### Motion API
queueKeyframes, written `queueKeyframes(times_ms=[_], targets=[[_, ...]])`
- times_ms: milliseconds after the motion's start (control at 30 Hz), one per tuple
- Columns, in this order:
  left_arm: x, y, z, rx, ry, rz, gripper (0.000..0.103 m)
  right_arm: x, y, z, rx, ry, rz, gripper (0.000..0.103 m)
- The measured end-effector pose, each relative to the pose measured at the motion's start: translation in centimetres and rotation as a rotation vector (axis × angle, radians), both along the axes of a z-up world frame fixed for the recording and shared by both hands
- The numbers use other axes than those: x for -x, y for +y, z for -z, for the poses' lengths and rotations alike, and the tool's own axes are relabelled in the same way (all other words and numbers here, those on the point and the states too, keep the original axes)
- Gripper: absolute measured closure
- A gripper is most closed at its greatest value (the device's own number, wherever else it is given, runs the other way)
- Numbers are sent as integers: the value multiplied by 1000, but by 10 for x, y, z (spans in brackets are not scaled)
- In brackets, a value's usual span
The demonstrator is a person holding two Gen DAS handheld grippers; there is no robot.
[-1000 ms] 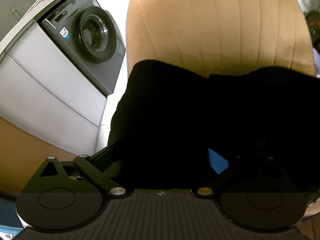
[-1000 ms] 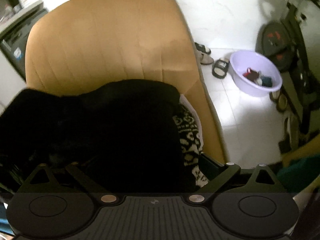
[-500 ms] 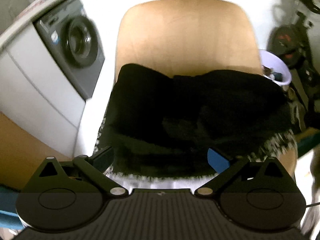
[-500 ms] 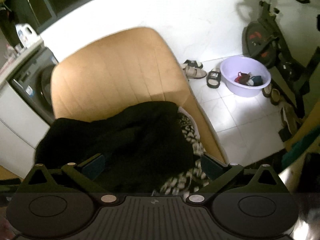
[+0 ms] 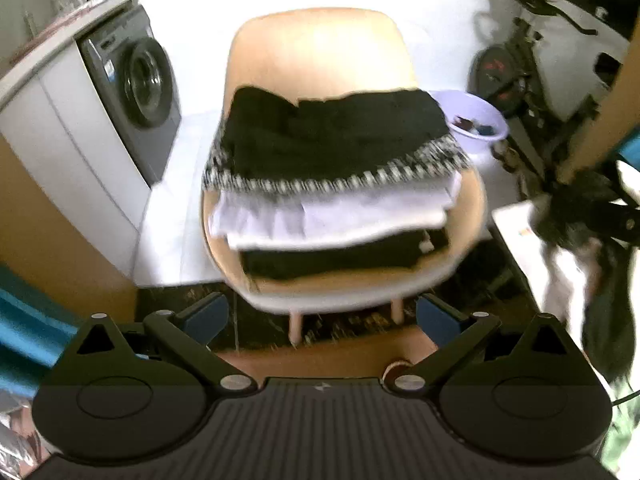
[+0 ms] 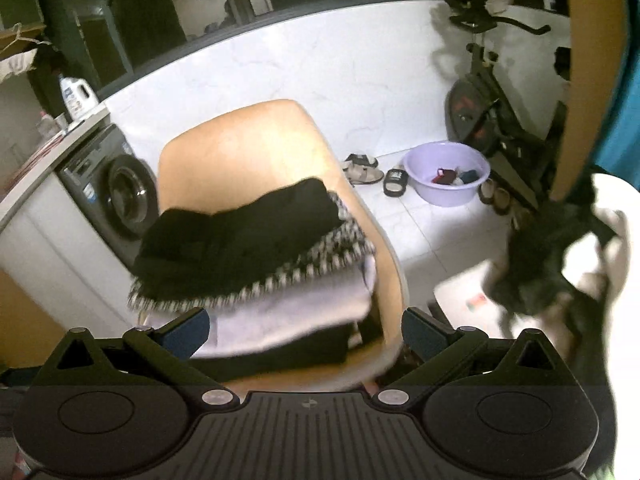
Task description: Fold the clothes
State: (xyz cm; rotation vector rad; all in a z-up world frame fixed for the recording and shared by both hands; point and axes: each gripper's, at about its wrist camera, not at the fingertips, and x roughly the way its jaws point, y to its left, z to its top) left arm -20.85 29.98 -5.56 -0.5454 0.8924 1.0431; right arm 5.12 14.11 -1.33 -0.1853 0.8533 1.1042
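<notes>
Stack of folded clothes [image 5: 332, 184], black garment on top, patterned black-and-white, white, black below, sits on tan padded chair [image 5: 320, 56]. Left gripper [image 5: 322, 314] spread wide, empty, at 6 o'clock. Right gripper [image 6: 306, 332] also wide, empty. Lilac plastic basin [image 6: 448, 178] on floor at 2 o'clock.

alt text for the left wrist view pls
A stack of folded clothes, black garment on top, sits on a tan chair. The open left gripper hangs empty in front; washing machine at left.
</notes>
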Motion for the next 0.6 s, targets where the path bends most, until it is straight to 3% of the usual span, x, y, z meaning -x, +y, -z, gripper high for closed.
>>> queueKeyframes(times_ms=[267,600], targets=[[41,-94,-10,74,-52,-12,1,68,-108,-17,63,-3,-1,1],[65,-151,-8,74,-63,-61,1,103,-162,-22,76,-32,44,1]])
